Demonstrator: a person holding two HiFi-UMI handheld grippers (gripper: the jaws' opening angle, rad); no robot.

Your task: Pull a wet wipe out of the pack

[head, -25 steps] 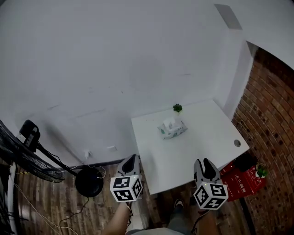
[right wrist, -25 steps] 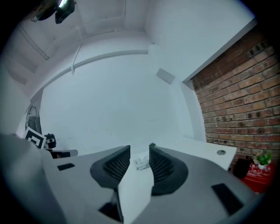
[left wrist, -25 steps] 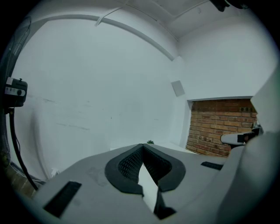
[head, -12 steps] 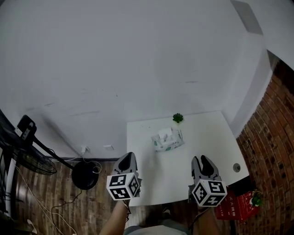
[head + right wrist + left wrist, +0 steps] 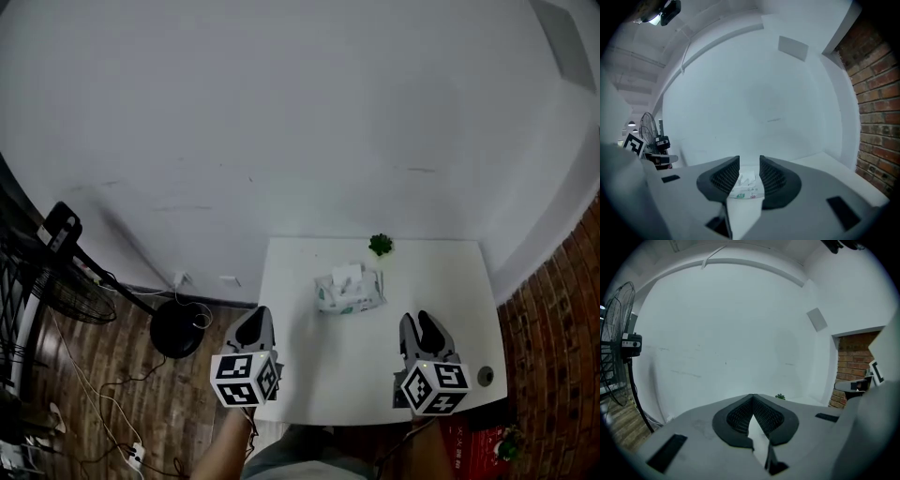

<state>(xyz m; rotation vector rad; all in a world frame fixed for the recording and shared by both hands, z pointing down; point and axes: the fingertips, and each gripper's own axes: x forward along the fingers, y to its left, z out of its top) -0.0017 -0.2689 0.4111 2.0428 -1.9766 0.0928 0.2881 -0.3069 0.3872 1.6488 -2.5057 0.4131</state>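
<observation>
A pack of wet wipes lies on a white table, well ahead of the left gripper, clenched empty, and the right gripper, released and aimed at it; unless pinned, the light pack may lift when its raised wipe is tugged.

Grey plastic left hand-held gripper sits low-left in head view, pointing fwd, its black-and-white marker cube at the rear, facing the camera. Left gripper view: this hand-held gripper has its black ribbed pads meeting at the tips, nothing btwn them. Matching grey right hand-held gripper is level w/ it, well apart, approx parallel, w/ its own cube. Right gripper view: same hand-held gripper, jaws apart, gripping nothing. Left forearm runs back to the bottom edge.
</observation>
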